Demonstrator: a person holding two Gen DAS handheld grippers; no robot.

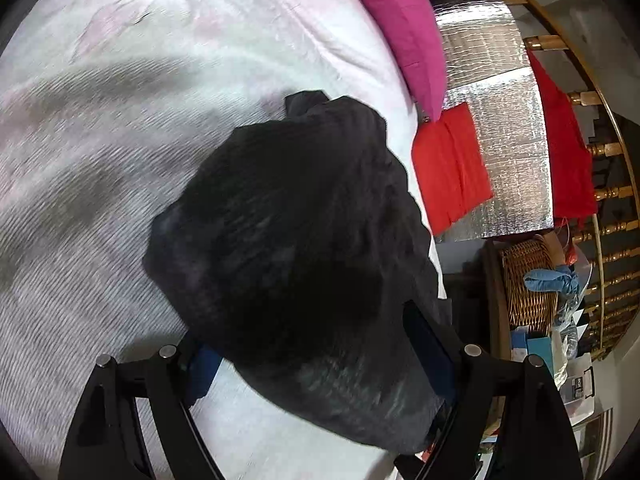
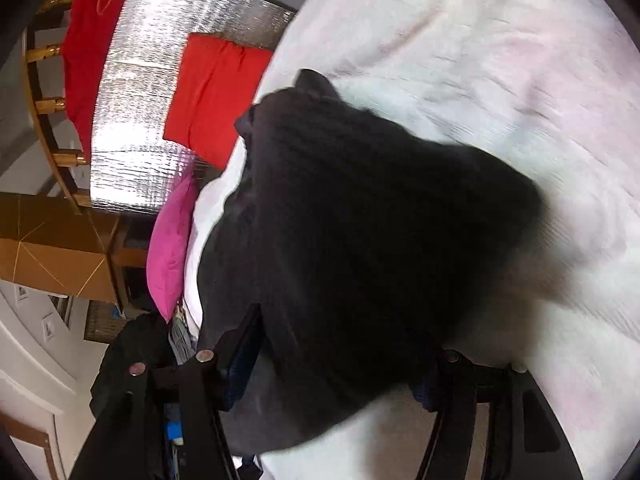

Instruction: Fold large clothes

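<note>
Both claws, left gripper (image 1: pixel 316 364) and right gripper (image 2: pixel 340 364), stand spread, the black garment (image 1: pixel 288 240) loose between them.
Soft, limp, light cloth on the white bedcover (image 1: pixel 120 200); best pinched at its near edge.

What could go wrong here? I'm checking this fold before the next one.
The black garment lies bunched, not flat, between both open grippers, so the fold may loosen or set crooked. It sits near the bed's edge by the pink pillow and could slide off.
</note>
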